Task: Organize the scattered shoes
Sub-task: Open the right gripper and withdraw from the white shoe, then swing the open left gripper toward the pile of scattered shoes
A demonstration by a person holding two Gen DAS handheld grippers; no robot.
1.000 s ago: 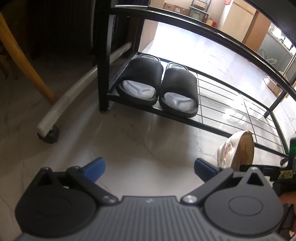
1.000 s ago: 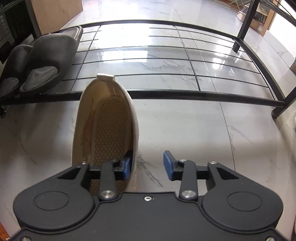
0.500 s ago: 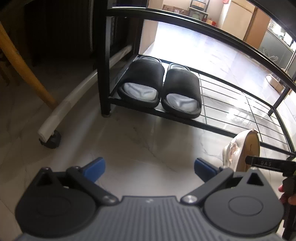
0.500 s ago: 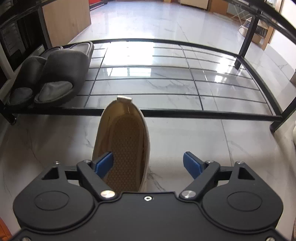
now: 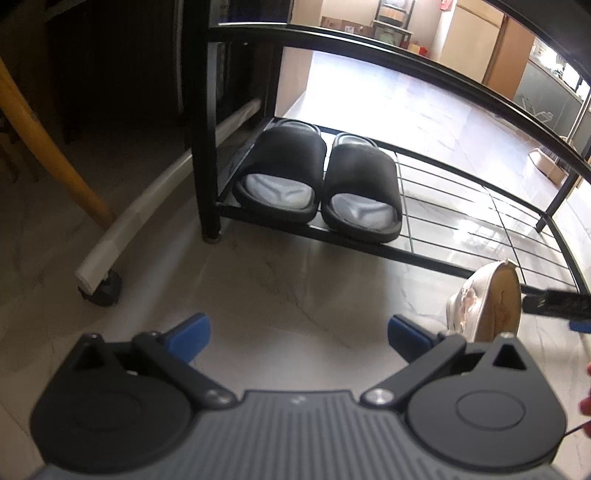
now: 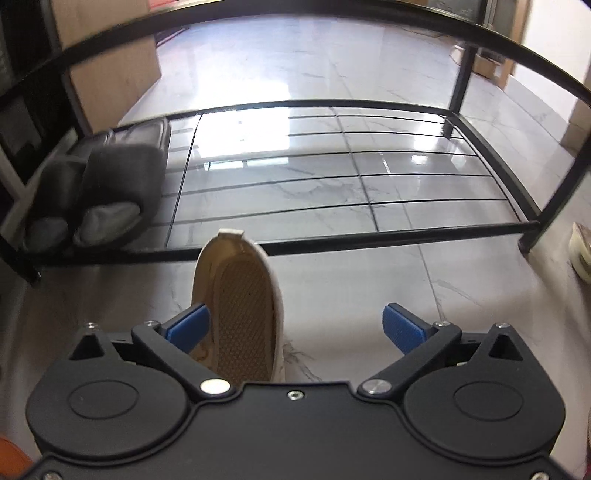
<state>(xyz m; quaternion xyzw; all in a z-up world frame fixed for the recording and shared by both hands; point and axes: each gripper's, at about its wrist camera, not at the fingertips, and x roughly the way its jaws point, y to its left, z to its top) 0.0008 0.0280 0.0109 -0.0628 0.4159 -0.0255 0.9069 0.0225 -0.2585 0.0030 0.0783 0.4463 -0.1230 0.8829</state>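
A beige slip-on shoe (image 6: 240, 306) lies on its side on the marble floor just in front of the black shoe rack (image 6: 369, 242), its tan sole facing up. My right gripper (image 6: 295, 328) is open, with the shoe's heel end beside its left pad (image 6: 188, 326) and nothing gripped. From the left wrist view the same shoe (image 5: 487, 302) sits at the right, with the right gripper's finger (image 5: 554, 306) next to it. A pair of black slippers (image 5: 321, 181) rests on the rack's bottom shelf at its left end. My left gripper (image 5: 299, 332) hangs open over bare floor.
A yellow wooden leg (image 5: 48, 155) and a white bar on a black caster (image 5: 101, 291) stand left of the rack post (image 5: 207, 147). Another light shoe (image 6: 581, 254) shows at the right edge, outside the rack. An upper rail (image 6: 295, 11) runs overhead.
My right gripper's fingers spread from nearly closed at the shoe's edge to wide open and pulled back a little. The shoe stays on the floor. The left gripper barely moved.
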